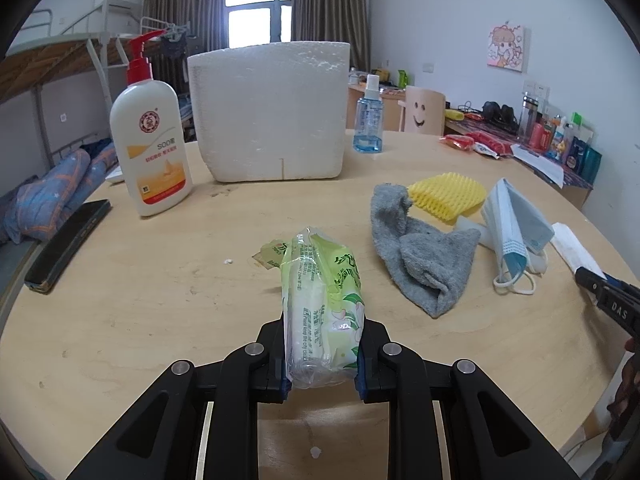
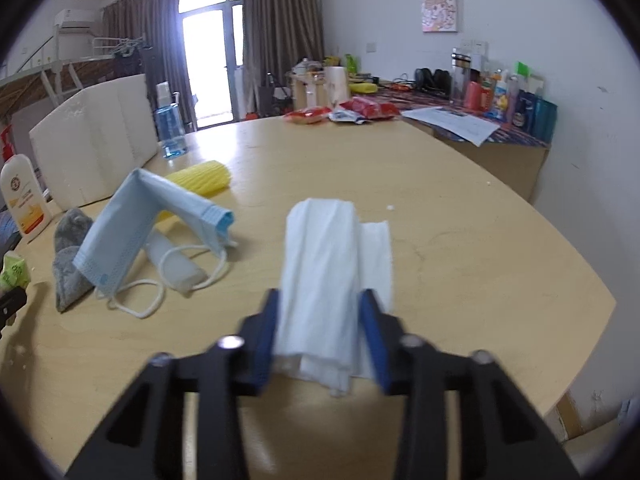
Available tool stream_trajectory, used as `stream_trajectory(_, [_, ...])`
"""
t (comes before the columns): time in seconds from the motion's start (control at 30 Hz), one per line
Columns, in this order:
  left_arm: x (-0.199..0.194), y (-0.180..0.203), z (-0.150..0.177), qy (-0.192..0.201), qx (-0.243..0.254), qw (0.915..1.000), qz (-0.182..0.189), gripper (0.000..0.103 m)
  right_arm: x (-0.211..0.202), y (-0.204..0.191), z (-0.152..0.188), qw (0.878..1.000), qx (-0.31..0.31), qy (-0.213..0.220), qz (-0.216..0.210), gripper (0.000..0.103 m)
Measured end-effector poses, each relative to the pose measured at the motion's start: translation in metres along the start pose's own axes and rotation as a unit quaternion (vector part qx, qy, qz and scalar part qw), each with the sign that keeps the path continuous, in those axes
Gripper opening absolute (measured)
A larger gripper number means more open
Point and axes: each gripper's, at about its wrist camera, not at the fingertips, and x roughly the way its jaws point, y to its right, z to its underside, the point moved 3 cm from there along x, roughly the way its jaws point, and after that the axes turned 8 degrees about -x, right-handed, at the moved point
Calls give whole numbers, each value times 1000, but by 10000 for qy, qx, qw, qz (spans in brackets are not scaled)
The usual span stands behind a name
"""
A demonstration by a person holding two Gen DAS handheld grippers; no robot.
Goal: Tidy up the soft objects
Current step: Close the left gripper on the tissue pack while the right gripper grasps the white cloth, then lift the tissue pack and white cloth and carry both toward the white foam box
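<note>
Tissue pack point(image 1: 324, 308) | clamped in left tool point(image 1: 322, 364) | folded tissue point(image 2: 320, 292) pinched in right tool point(image 2: 326, 344)

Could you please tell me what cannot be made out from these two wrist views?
- Foam box interior: both views show only outer walls.
- Small print on the tissue pack in the left hand-held gripper: too small in the left view.
- White tube: partly covered by the face mask in both views.
- Near end of the paper towel in the right hand-held gripper: blurred.
</note>
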Motion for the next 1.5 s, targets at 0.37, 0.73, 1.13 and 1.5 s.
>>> stream_trajectory(0.37, [-27, 1, -14, 419, 80, 9990, 141, 24, -42, -3, -16, 9969, 24, 683, -378, 11])
stream_trajectory(0.73, [-79, 9, -23, 1092, 278, 9933, 243, 24, -87, -14, -21, 9905, -125, 1254, -549, 11])
stream_trajectory(1.13, [-133, 7, -24, 1782, 309, 9831, 291, 24, -146, -31, -22, 9783, -329, 1916, -713, 11])
stream_trajectory(1.5, [-170, -2, -22, 2242, 347, 9735, 301, 24, -175, -50, -21, 9679, -520, 2275, -938, 11])
